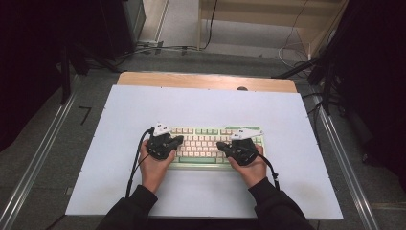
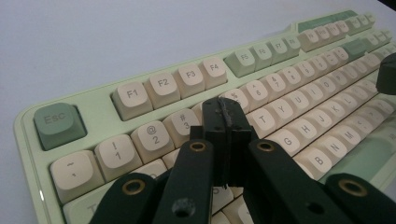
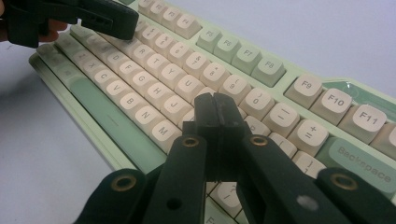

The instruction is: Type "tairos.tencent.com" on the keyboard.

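A pale green keyboard (image 1: 206,146) with cream keycaps lies flat near the middle of the white worktop (image 1: 201,108), its long side running across the high view; the person's two hands hold a pair of tongs over each end of it; the left tongs (image 1: 178,140) sit above the keyboard's left part, the right tongs (image 1: 221,145) above its right part, the tips pointing inward toward each other and well apart; in the left gripper view the left tongs (image 2: 227,114) are pressed fully together with nothing between them, tips hovering just over the number row near the 4 key (image 2: 236,97), whether touching a key cannot be told; in the right gripper view the right tongs (image 3: 215,108) are likewise closed and empty, tips above the keys below the 9 and 0.
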`<state>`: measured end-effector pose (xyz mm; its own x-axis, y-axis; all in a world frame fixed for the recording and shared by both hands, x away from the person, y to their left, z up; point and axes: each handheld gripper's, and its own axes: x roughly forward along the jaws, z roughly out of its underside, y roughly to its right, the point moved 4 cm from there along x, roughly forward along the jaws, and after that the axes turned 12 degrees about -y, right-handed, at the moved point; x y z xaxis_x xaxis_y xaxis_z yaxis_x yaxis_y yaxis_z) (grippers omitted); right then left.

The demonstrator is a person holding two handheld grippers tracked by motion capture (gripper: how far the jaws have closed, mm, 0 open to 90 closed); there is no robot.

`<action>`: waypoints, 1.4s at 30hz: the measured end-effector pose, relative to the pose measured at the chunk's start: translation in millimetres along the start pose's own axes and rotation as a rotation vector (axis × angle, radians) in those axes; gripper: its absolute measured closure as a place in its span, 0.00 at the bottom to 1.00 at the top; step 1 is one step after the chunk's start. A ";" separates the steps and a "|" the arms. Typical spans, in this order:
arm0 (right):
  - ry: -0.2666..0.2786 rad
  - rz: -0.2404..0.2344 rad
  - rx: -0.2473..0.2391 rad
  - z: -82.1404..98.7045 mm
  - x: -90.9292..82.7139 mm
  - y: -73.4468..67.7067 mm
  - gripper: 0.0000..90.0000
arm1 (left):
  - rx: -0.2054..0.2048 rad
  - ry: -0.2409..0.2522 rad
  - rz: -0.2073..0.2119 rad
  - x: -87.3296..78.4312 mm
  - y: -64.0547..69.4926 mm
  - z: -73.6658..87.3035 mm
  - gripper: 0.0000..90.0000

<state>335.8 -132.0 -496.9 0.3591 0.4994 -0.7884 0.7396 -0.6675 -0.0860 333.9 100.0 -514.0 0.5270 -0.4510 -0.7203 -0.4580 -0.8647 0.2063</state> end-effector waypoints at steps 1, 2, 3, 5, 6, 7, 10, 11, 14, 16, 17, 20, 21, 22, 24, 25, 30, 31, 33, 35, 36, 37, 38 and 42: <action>0.000 0.000 0.000 0.0 0.0 0.0 0.98 | 0.002 0.000 -0.001 0.0 0.0 0.0 1.00; 0.000 -0.001 0.000 0.0 0.1 -0.1 0.98 | 0.001 0.000 -0.001 0.1 0.1 0.0 1.00; 0.000 -0.001 0.000 0.0 0.1 -0.1 0.98 | 0.003 -0.002 -0.001 0.0 0.0 0.1 1.00; 0.001 0.000 -0.002 0.0 0.1 -0.1 0.98 | 0.002 -0.003 -0.001 0.2 0.0 0.2 1.00; 0.000 0.001 -0.002 -0.1 0.0 0.0 0.98 | 0.003 -0.005 -0.002 0.3 0.0 0.4 1.00; 0.000 0.001 -0.001 0.0 -0.1 -0.1 0.98 | 0.005 -0.007 -0.002 0.6 0.2 0.5 1.00; 0.000 0.000 0.000 0.0 0.1 -0.1 0.98 | 0.004 -0.014 -0.005 1.6 0.5 1.1 1.00; 0.001 0.000 -0.003 -0.1 0.1 -0.1 0.98 | 0.005 -0.016 -0.004 1.9 0.2 1.3 1.00; -0.001 0.001 -0.002 0.1 0.2 -0.4 0.98 | 0.004 -0.036 -0.007 3.8 -0.1 2.5 1.00; -0.002 -0.001 -0.002 0.2 0.4 -0.8 0.98 | 0.007 -0.038 -0.015 3.1 0.3 2.4 1.00; -0.002 -0.001 -0.004 0.1 0.6 -1.0 0.98 | 0.008 -0.035 -0.013 2.6 0.4 2.5 1.00; -0.001 -0.003 -0.005 0.0 1.1 -2.2 0.98 | 0.006 -0.001 -0.001 -1.4 1.6 1.0 1.00; -0.002 -0.004 -0.006 -0.1 1.2 -2.3 0.98 | 0.002 0.007 0.004 -3.1 1.9 0.3 1.00; -0.001 -0.004 -0.006 -0.2 1.3 -2.5 0.98 | 0.001 0.011 0.009 -4.5 2.0 -0.1 1.00; 0.000 -0.006 -0.010 -0.4 1.9 -3.0 0.98 | -0.005 0.011 0.011 -6.0 2.2 0.1 1.00; 0.001 -0.007 -0.013 -0.5 2.4 -3.5 0.98 | -0.006 0.014 0.009 -6.7 2.0 0.3 1.00; 0.006 -0.017 -0.024 -2.4 5.0 -7.2 0.98 | -0.012 0.026 0.019 -10.0 1.7 0.5 1.00; 0.005 -0.019 -0.022 -2.9 5.6 -8.3 0.98 | -0.011 0.026 0.015 -10.4 1.5 0.6 1.00; 0.004 -0.021 -0.028 -3.8 7.0 -10.0 0.98 | -0.012 0.024 0.010 -10.9 0.9 1.0 1.00; 0.000 -0.023 -0.030 -4.5 8.2 -11.4 0.98 | -0.016 0.028 0.013 -11.4 0.4 1.1 1.00; 0.002 -0.022 -0.030 -4.9 8.9 -11.9 0.98 | -0.017 0.030 0.014 -11.7 0.2 1.1 1.00; 0.002 -0.023 -0.034 -5.1 9.4 -12.1 0.98 | -0.017 0.030 0.012 -12.1 -0.1 1.1 1.00; 0.001 -0.023 -0.035 -5.3 9.9 -12.3 0.98 | -0.015 0.031 0.011 -12.5 -0.4 1.1 1.00; -0.003 -0.027 -0.035 -6.1 11.7 -13.7 0.98 | -0.016 0.029 0.016 -12.2 -0.1 1.6 1.00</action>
<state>333.4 -113.6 -501.2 0.3373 0.5152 -0.7879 0.7683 -0.6343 -0.0859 326.3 105.9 -506.3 0.5403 -0.4710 -0.6973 -0.4556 -0.8605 0.2282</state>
